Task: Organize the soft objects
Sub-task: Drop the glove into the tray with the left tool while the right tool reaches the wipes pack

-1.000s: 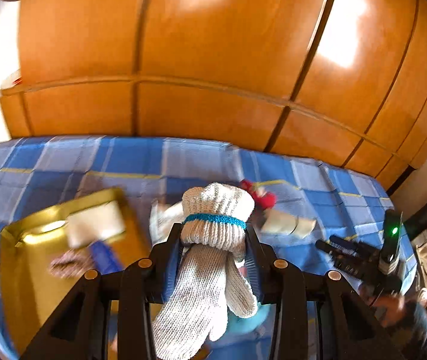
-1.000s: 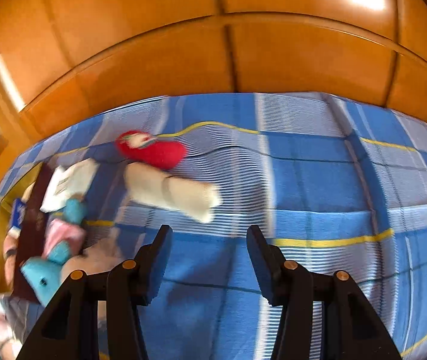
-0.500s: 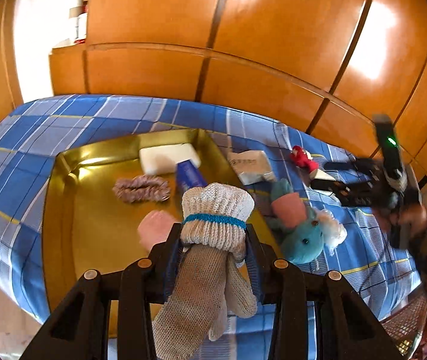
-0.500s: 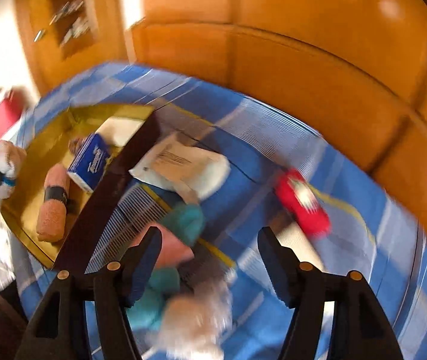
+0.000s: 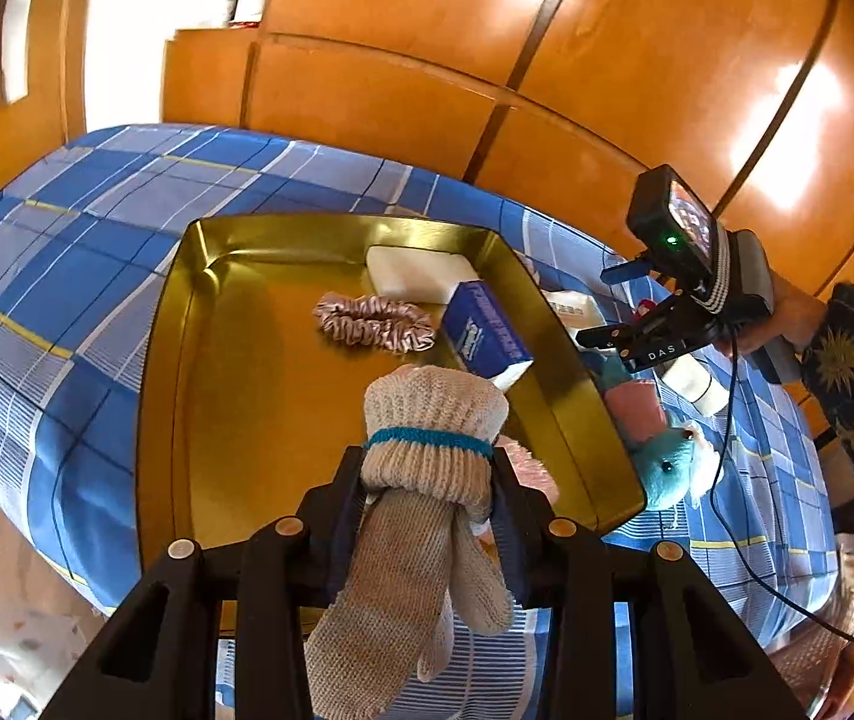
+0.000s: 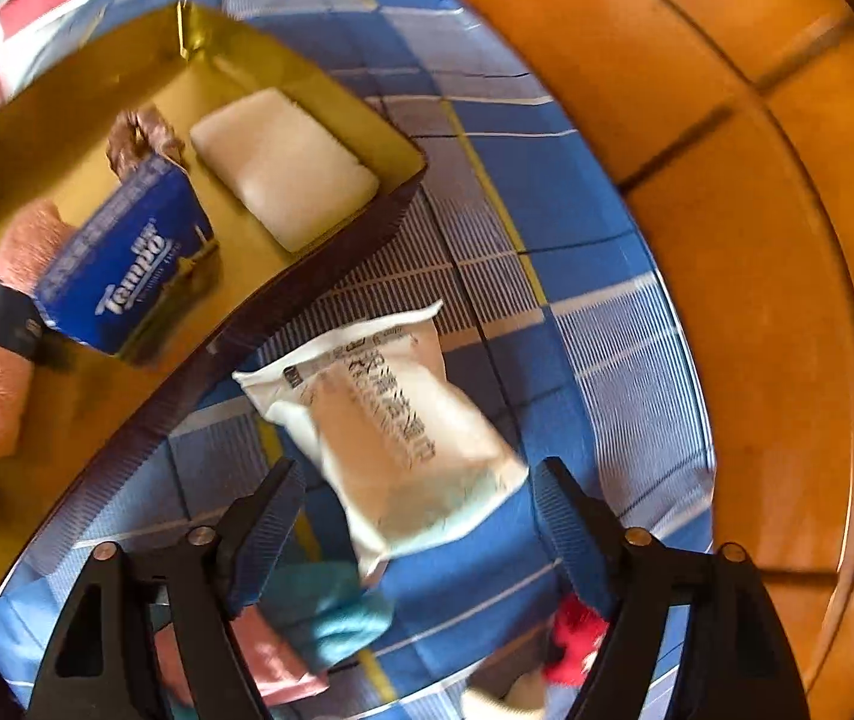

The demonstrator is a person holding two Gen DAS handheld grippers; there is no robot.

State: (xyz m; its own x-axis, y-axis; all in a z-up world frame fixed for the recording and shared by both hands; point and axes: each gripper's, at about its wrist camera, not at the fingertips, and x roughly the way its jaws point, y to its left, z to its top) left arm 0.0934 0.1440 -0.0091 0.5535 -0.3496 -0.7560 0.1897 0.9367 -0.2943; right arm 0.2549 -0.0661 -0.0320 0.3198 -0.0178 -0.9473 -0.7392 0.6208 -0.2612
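My left gripper (image 5: 427, 498) is shut on a beige knit glove (image 5: 420, 516) with a teal band, held above the near part of the gold tray (image 5: 186, 360). The tray holds a white pad (image 5: 414, 276), a pink scrunchie (image 5: 372, 324), a blue tissue pack (image 5: 487, 336) and a pink rolled towel (image 6: 0, 348). My right gripper (image 6: 420, 516) is open, its jaws either side of a white soft packet (image 6: 390, 420) lying on the bed beside the tray (image 6: 318, 264). The right gripper also shows in the left wrist view (image 5: 592, 337).
A teal and pink plush toy (image 5: 661, 450) lies on the blue checked bedcover (image 5: 66, 228) right of the tray. A red soft item (image 6: 577, 642) and a white roll (image 5: 694, 381) lie near it. Orange wooden wardrobe doors (image 5: 547, 60) stand behind the bed.
My left gripper has carried the glove left and closer over the tray. My right gripper has swung left from the red item and white roll to the white packet beside the tray.
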